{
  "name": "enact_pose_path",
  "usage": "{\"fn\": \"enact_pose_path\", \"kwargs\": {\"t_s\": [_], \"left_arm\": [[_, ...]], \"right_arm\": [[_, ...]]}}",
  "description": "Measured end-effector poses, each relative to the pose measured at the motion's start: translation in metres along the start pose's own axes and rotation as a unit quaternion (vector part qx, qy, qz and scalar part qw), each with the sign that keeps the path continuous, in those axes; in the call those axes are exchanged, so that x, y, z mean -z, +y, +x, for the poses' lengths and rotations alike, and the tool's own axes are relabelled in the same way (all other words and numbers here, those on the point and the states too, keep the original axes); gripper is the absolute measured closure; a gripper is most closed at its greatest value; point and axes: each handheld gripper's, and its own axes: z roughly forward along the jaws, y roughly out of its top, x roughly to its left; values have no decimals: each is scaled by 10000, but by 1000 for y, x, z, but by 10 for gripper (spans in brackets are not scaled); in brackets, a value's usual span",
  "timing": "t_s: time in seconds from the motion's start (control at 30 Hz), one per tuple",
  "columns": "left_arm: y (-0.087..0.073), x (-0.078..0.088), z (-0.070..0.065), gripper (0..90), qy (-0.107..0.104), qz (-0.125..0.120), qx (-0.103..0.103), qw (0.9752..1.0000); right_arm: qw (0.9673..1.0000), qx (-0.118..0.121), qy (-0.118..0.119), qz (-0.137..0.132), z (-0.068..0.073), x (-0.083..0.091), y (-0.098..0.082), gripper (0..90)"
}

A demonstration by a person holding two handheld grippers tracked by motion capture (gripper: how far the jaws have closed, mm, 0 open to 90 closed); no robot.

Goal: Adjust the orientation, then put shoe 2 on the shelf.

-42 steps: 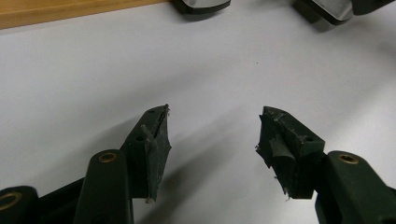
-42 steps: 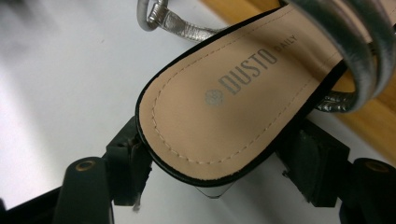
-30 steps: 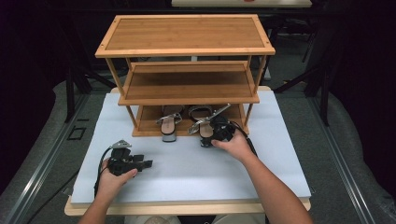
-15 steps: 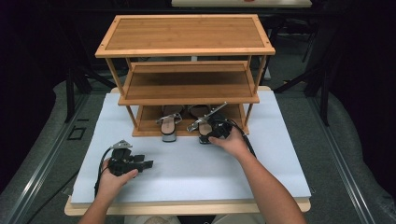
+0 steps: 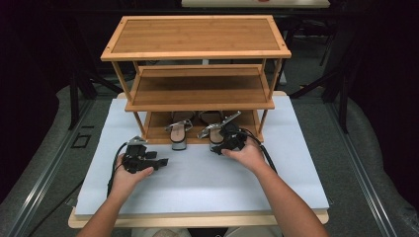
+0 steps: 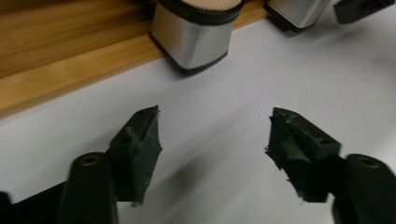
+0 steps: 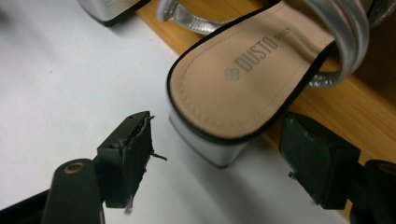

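High view: wooden shoe rack (image 5: 197, 94) at tabletop (image 5: 197, 182) far edge; two silver heeled sandals on bottom shelf, heels overhanging front.
L gripper view: left hand-held gripper (image 6: 212, 140) jaws just opening, spread, nothing between; left sandal (image 6: 194, 32) heel ahead.
R gripper view: right hand-held gripper (image 7: 217, 156) jaws just opening, spread astride right sandal (image 7: 247, 79) heel, pads apart.

In the lower half of the high view the white bench (image 5: 197, 182) lies bare between and around the hands, giving free passage. Across the frame's centre the wooden rack (image 5: 197, 98) blocks the way, and two silver sandals (image 5: 179, 134) crowd its low bottom shelf, heels overhanging.
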Motion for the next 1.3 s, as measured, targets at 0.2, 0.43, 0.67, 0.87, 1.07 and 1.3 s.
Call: {"fn": "enact_pose_path", "kwargs": {"t_s": [0.2,0.43,0.67,0.87,1.07,1.3], "left_arm": [[26,-24,-8,327,331,129,-507,9981],[40,-41,-5,350,557,233,-594,9964],[45,-52,-2,442,511,253,-604,9965],[47,-54,-2,436,474,299,-618,9965],[48,-54,-2,436,480,349,-621,9963],[49,-55,-4,440,426,323,-626,9966]], "right_arm": [[9997,-181,24,-147,1,0,-8,360],[9993,-249,-83,-260,1,-6,-9,388],[9988,-332,74,-338,2,-9,-7,397],[9988,-312,92,-375,10,-12,-2,416],[9983,-285,197,-464,15,-17,3,442],[9981,-299,203,-505,18,-19,5,445]]}}
